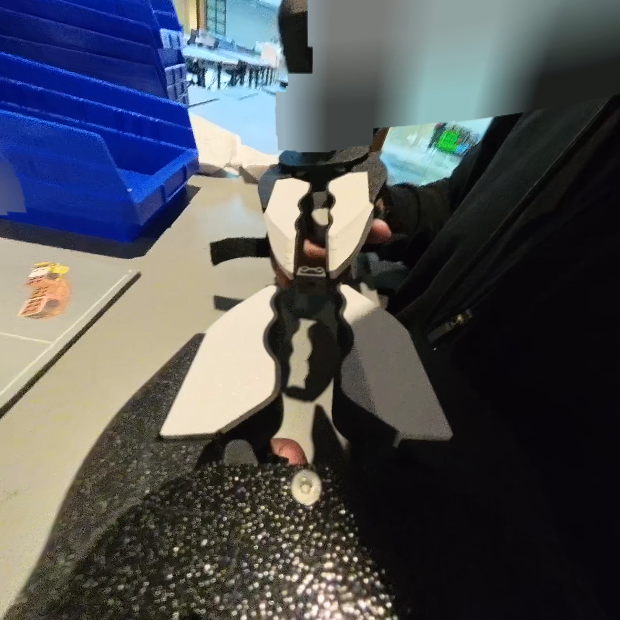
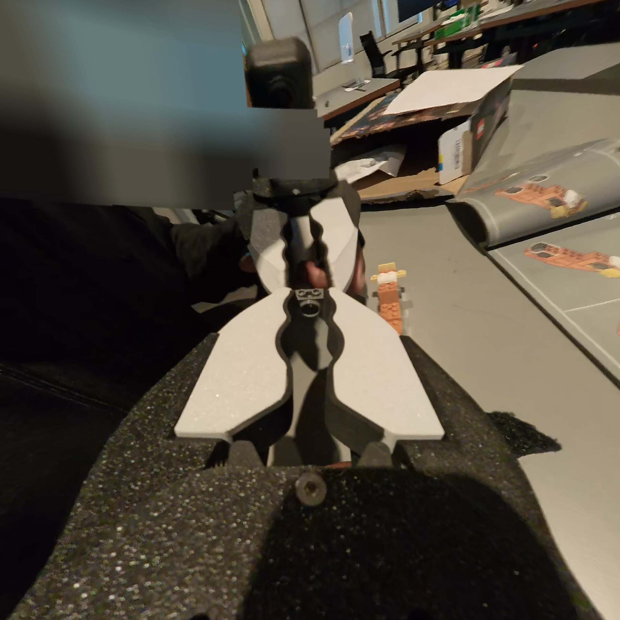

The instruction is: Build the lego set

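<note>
My two grippers meet tip to tip above the grey table. A small grey lego plate point(image 1: 310, 271) point(image 2: 309, 294) with a dark round-holed piece point(image 2: 308, 308) against it sits between the tips. My left gripper point(image 1: 308, 290) is closed on this small assembly from one side. My right gripper point(image 2: 308, 297) is closed on it from the other side, and also shows in the left wrist view point(image 1: 310, 268). An orange lego model point(image 2: 391, 302) with a yellow and white end lies on the table just right of the right gripper.
An open instruction booklet point(image 2: 553, 285) point(image 1: 30, 349) with orange build pictures lies on the table. A torn cardboard set box point(image 2: 469, 134) stands behind it. Stacked blue bins point(image 1: 84, 134) stand at the left. A person in dark clothing point(image 1: 520, 302) stands close behind. My two grippers' fingertips are within a few centimetres of each other.
</note>
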Demonstrator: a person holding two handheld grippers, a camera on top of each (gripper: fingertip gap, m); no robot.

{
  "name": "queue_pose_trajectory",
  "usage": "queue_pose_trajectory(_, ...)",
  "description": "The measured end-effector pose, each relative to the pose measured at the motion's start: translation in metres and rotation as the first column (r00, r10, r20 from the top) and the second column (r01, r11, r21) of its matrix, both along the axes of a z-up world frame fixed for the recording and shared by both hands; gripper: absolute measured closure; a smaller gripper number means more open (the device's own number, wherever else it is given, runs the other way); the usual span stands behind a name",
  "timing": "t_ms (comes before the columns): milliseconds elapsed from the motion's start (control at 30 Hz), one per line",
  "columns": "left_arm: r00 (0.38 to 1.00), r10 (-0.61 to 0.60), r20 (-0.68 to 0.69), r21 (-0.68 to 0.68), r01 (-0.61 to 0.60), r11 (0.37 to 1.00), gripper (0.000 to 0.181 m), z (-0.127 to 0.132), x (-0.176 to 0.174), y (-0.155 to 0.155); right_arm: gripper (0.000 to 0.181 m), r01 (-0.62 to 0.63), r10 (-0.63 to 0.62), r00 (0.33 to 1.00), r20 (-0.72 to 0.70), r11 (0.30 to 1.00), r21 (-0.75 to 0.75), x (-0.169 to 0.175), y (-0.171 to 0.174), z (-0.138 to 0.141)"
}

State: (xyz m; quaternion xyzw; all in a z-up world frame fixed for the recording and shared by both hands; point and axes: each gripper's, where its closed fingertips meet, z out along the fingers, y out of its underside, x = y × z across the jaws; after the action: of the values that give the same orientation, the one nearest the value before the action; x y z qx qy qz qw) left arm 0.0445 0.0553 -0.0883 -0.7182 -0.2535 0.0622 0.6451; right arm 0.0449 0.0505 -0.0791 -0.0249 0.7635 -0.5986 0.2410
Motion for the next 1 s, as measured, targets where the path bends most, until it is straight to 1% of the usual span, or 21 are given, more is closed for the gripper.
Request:
queue_pose_trajectory(100,0.996,0.072,-0.051,-0.175,-0.080,0.981,0.139,-0.012,-0.007,-0.022,0.165,0.042,-0.042,0.997,-0.063,0.999,0.006,-0.007,0.001,-0.007)
queue_pose_trajectory(200,0.988,0.116,-0.099,-0.366,-0.144,0.920,0.132,-0.029,-0.013,-0.053,0.165,0.056,-0.055,0.995,-0.086,0.998,0.010,-0.011,0.001,-0.011)
queue_pose_trajectory(267,0.988,0.102,-0.116,-0.458,-0.144,0.877,0.132,-0.041,-0.014,-0.069,0.165,0.055,-0.052,0.994,-0.096,0.998,0.023,-0.011,0.000,-0.016)
queue_pose_trajectory(333,0.991,0.072,-0.111,-0.515,-0.119,0.849,0.133,-0.050,-0.015,-0.075,0.165,0.049,-0.045,0.993,-0.108,0.998,0.036,-0.011,-0.001,-0.020)
queue_pose_trajectory(467,0.996,-0.018,-0.082,-0.598,-0.035,0.801,0.135,-0.061,-0.020,-0.074,0.165,0.037,-0.031,0.991,-0.129,0.998,0.051,-0.010,-0.003,-0.024)
queue_pose_trajectory(600,0.994,-0.104,-0.038,-0.665,0.053,0.745,0.140,-0.066,-0.026,-0.069,0.165,0.040,-0.031,0.990,-0.136,0.997,0.063,-0.011,-0.004,-0.027)
queue_pose_trajectory(700,0.985,-0.172,0.017,-0.711,0.132,0.690,0.146,-0.075,-0.026,-0.065,0.165,0.046,-0.035,0.989,-0.143,0.996,0.070,-0.012,-0.005,-0.029)
queue_pose_trajectory(767,0.981,-0.193,0.035,-0.739,0.156,0.656,0.147,-0.080,-0.029,-0.064,0.165,0.054,-0.041,0.987,-0.153,0.996,0.077,-0.014,-0.006,-0.031)
queue_pose_trajectory(833,0.977,-0.210,0.046,-0.752,0.172,0.636,0.150,-0.084,-0.030,-0.063,0.165,0.062,-0.048,0.985,-0.163,0.995,0.081,-0.016,-0.007,-0.032)
queue_pose_trajectory(933,0.972,-0.228,0.052,-0.764,0.186,0.618,0.156,-0.088,-0.029,-0.060,0.165,0.083,-0.063,0.979,-0.196,0.991,0.100,-0.021,-0.010,-0.036)
queue_pose_trajectory(1000,0.973,-0.229,0.041,-0.764,0.179,0.620,0.160,-0.089,-0.029,-0.058,0.165,0.089,-0.063,0.974,-0.217,0.990,0.110,-0.022,-0.011,-0.038)
